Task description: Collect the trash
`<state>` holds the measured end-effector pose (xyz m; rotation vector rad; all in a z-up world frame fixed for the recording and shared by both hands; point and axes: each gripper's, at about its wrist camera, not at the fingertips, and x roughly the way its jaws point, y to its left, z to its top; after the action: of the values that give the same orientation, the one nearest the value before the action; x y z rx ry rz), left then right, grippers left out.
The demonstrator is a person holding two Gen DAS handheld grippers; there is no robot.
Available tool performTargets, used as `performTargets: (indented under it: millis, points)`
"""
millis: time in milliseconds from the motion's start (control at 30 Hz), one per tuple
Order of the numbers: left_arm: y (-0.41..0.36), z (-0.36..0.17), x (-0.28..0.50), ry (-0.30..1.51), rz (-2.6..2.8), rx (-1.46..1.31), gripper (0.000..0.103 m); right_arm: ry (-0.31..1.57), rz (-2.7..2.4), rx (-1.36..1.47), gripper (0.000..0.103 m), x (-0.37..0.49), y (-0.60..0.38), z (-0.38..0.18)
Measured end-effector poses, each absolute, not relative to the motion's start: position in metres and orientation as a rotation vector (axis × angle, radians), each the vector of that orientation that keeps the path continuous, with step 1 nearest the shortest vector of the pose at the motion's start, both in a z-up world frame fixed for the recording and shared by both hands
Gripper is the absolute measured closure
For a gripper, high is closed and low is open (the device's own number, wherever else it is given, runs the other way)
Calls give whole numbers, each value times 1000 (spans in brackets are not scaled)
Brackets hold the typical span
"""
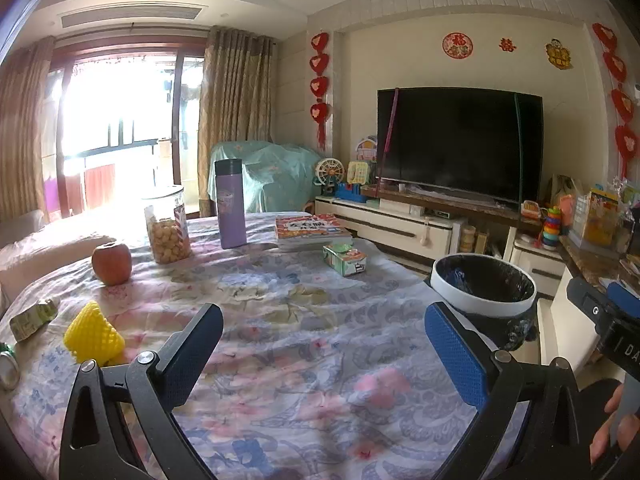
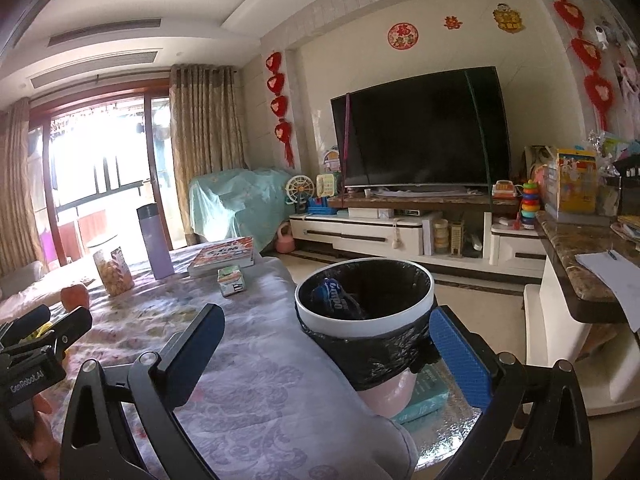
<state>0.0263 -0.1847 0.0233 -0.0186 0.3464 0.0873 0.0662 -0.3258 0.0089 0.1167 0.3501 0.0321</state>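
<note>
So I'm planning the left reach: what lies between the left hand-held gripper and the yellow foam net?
Only bare floral cloth, per the left wrist view. The net sits just left of the open left hand-held gripper.

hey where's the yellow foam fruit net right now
In the left wrist view, the yellow foam fruit net lies on the floral cloth at the near left, below the apple and beside a crumpled green carton.
</note>
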Motion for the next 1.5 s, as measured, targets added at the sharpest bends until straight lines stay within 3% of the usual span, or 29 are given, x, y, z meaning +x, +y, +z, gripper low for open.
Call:
performTargets:
  millis: [1500]
  points:
    - [-183, 18, 25, 332, 75, -11, 1, 339, 59, 136, 0, 61, -324, 16]
